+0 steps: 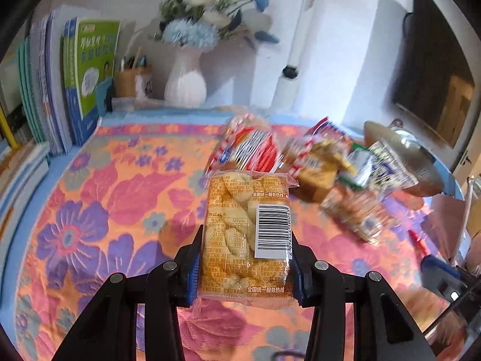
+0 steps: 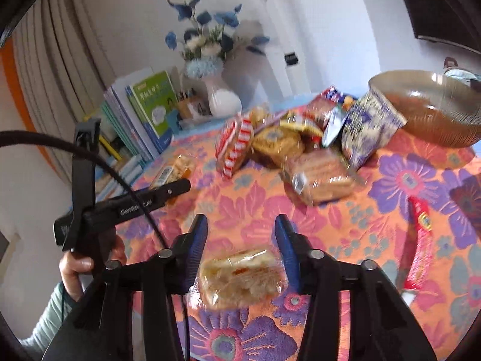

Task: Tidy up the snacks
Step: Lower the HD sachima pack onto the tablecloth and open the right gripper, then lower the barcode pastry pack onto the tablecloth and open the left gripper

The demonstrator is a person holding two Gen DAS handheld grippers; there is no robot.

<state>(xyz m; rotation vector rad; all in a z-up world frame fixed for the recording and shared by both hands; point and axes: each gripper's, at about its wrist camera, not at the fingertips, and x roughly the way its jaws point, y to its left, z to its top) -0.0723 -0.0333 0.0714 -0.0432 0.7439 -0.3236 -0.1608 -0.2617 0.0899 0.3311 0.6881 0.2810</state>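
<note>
My left gripper point(image 1: 245, 258) is shut on an orange snack packet with a barcode point(image 1: 245, 234), held above the flowered tablecloth point(image 1: 105, 210). That packet point(image 2: 173, 171) and the left gripper point(image 2: 150, 201) also show in the right wrist view. My right gripper point(image 2: 242, 252) is open, its blue pads either side of a clear-wrapped bread packet point(image 2: 240, 279) lying on the cloth. A pile of snack packets point(image 2: 288, 144) lies mid-table beside a wide bowl point(image 2: 433, 114). The pile point(image 1: 315, 162) and bowl point(image 1: 402, 153) also appear in the left wrist view.
Upright books point(image 1: 66, 84), a pen holder point(image 1: 132, 79) and a white vase of blue flowers point(image 1: 186, 84) stand at the back. A red stick packet point(image 2: 421, 240) lies at the right. The table edge runs along the left.
</note>
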